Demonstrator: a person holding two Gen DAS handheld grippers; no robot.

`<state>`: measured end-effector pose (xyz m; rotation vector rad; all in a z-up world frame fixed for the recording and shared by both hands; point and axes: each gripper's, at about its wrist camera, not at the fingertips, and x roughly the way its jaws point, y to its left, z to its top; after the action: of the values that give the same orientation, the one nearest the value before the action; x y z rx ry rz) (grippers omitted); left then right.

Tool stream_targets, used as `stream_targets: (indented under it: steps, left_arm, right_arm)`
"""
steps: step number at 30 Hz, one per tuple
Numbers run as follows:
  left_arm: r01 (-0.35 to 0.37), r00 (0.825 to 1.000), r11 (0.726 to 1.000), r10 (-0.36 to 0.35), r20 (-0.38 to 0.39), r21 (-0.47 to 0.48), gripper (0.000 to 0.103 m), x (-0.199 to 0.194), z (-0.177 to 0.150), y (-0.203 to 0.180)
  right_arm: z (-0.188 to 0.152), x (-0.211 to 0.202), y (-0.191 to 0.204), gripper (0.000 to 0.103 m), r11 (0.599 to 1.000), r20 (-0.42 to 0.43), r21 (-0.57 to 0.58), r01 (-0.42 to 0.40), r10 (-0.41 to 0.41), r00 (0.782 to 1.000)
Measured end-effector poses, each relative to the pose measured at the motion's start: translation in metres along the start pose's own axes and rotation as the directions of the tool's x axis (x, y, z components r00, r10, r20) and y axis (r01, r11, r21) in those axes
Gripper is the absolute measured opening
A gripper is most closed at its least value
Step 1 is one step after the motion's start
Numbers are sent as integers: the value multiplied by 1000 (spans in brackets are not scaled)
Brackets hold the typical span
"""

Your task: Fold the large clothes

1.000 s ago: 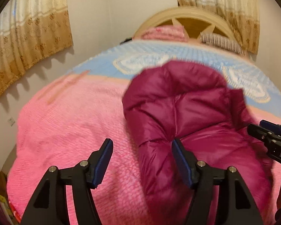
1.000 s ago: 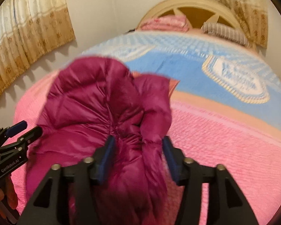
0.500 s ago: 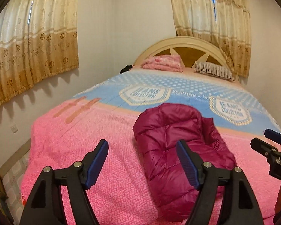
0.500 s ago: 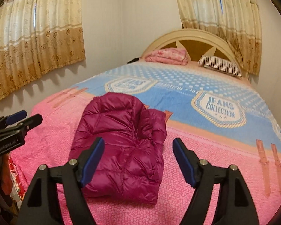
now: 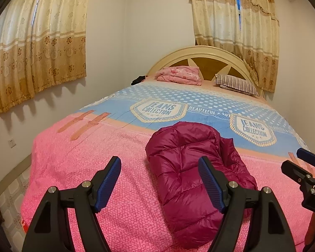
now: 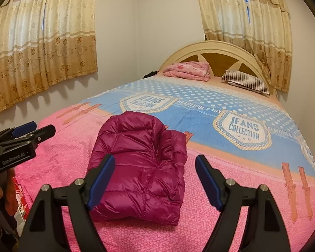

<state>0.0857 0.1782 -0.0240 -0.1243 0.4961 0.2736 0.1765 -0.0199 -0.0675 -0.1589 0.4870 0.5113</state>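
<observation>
A magenta puffer jacket (image 5: pixel 191 168) lies folded into a compact bundle on the pink part of the bedspread (image 5: pixel 94 168). It also shows in the right wrist view (image 6: pixel 142 159). My left gripper (image 5: pixel 159 180) is open and empty, held above the bed just in front of the jacket. My right gripper (image 6: pixel 155 178) is open and empty, raised above the jacket's near edge. The right gripper shows at the right edge of the left wrist view (image 5: pixel 304 168). The left gripper shows at the left edge of the right wrist view (image 6: pixel 25 134).
The bed has a pink and blue spread (image 6: pixel 220 109). A folded pink quilt (image 5: pixel 179 75) and a striped pillow (image 5: pixel 237 84) lie by the arched headboard (image 5: pixel 201 52). Curtains (image 5: pixel 35 42) hang on the left wall and behind the headboard. The wall runs close along the bed's left side.
Both grippers have pulled back and up from the jacket. The right gripper, closed around the fabric a second ago, has opened and let go. The jacket now rests folded on the bed.
</observation>
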Motion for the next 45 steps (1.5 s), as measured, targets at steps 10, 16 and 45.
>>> stream_targets:
  steps: [10, 16, 45]
  left_arm:
    - [4, 1000, 1000, -4, -12, 7, 76, 1, -2, -1]
    - [4, 1000, 1000, -4, -9, 8, 76, 1, -3, -2]
    - [-16, 999, 1000, 16, -30, 9, 77, 3, -7, -7]
  right_arm:
    - [-1, -3, -3, 82, 1000, 4, -1, -4, 4, 1000]
    - [-1, -5, -4, 82, 1000, 9, 7, -9, 9, 1000]
    - [-4, -5, -6, 82, 1000, -4, 23, -20, 20, 1000]
